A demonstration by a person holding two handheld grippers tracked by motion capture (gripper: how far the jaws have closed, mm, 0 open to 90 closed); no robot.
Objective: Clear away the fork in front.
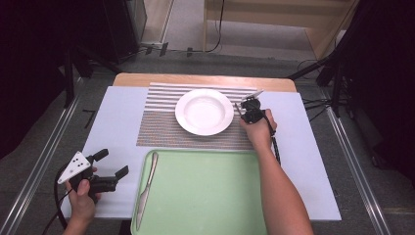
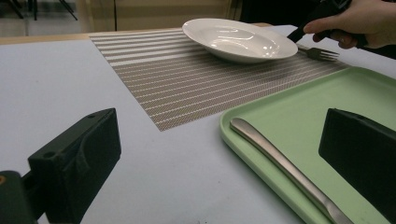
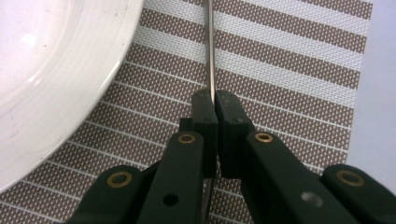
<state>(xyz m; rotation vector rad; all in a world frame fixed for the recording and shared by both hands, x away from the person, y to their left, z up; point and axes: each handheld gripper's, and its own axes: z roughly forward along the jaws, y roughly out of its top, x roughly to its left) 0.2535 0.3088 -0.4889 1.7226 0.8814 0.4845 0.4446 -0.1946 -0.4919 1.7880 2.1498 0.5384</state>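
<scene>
right gripper (image 3: 214, 100) is clenched on the fork (image 3: 210, 51), jaws pinching the thin handle edge-on. the handle runs straight ahead of the jaws over the striped placemat (image 3: 289, 70), w/ the white plate (image 3: 56, 70) just to the jaws' left. in the left gripper view the fork (image 2: 322, 53) tines rest low on the mat, just beside the plate (image 2: 240, 39) rim.

step looks like laying the fork beside the plate. to do it well: keep the handle parallel to the mat stripes' cross direction, lower til it lies flat on the mat, then let go w/o dragging. stay clear of the plate rim so it isn't nudged.

left gripper (image 1: 108, 169) is released, jaws wide w/ nothing between them. the knife (image 2: 289, 172) lies ahead of it, nearer its right jaw, on the green tray (image 2: 373, 93).
</scene>
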